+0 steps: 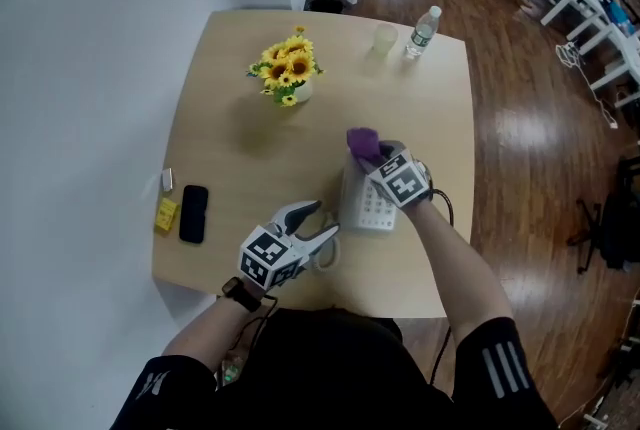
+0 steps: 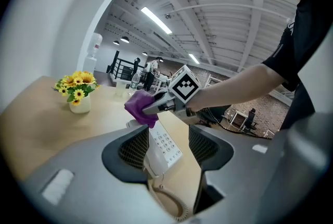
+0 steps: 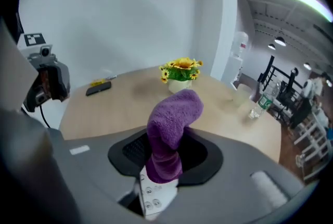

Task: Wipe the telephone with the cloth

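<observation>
Hanging over a white plastic desk telephone [image 1: 368,205], a purple fluffy cloth [image 1: 362,142] is clamped in the right gripper [image 1: 372,158]; the left gripper [image 1: 324,221] is held agape just beside.

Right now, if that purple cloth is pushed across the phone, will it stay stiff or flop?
Probably floppy: the cloth bends over above the right gripper pinching it. Likely light and soft, given its fuzzy pile. It may drag on the telephone keys rather than slide.

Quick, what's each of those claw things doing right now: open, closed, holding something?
Left gripper: open, jaws apart, the telephone just ahead of them, nothing gripped.
Right gripper: closed on the purple cloth.
</observation>
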`<action>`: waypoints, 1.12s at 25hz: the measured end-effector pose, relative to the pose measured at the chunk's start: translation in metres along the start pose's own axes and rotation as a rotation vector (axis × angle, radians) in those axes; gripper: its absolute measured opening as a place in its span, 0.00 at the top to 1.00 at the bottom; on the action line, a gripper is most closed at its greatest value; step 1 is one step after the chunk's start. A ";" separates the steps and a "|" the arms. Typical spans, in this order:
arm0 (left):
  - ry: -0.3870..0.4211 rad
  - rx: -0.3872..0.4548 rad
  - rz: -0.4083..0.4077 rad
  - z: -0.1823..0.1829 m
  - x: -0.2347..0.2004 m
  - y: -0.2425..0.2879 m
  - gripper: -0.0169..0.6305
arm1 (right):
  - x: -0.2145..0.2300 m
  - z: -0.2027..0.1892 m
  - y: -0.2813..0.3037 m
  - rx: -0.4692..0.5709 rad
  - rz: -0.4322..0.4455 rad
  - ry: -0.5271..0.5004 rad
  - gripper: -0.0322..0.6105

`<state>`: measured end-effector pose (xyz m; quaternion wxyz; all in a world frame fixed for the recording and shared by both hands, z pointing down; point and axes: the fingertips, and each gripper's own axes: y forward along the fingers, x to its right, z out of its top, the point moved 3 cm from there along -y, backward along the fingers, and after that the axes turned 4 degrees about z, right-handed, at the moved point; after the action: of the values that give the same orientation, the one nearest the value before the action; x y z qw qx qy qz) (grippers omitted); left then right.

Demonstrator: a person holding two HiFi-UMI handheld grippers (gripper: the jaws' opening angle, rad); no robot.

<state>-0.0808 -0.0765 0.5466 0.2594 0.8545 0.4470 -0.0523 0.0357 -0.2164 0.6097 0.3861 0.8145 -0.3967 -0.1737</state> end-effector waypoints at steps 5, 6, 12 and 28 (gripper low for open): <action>-0.022 -0.010 0.037 -0.008 -0.002 -0.003 0.61 | 0.004 -0.012 0.030 -0.134 -0.002 -0.142 0.74; -0.026 -0.012 0.044 -0.009 -0.003 -0.004 0.61 | 0.002 -0.014 0.034 -0.151 -0.001 -0.175 0.74; -0.042 -0.015 0.079 -0.010 -0.013 -0.010 0.61 | -0.016 -0.018 0.035 -0.149 0.026 -0.237 0.74; -0.057 -0.009 0.104 -0.005 -0.023 0.001 0.61 | -0.091 -0.075 0.014 -0.191 0.042 -0.407 0.74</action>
<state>-0.0945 -0.0912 0.5583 0.2780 0.8735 0.3949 -0.0610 0.0154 -0.1141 0.6665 0.3769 0.7139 -0.4651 -0.3633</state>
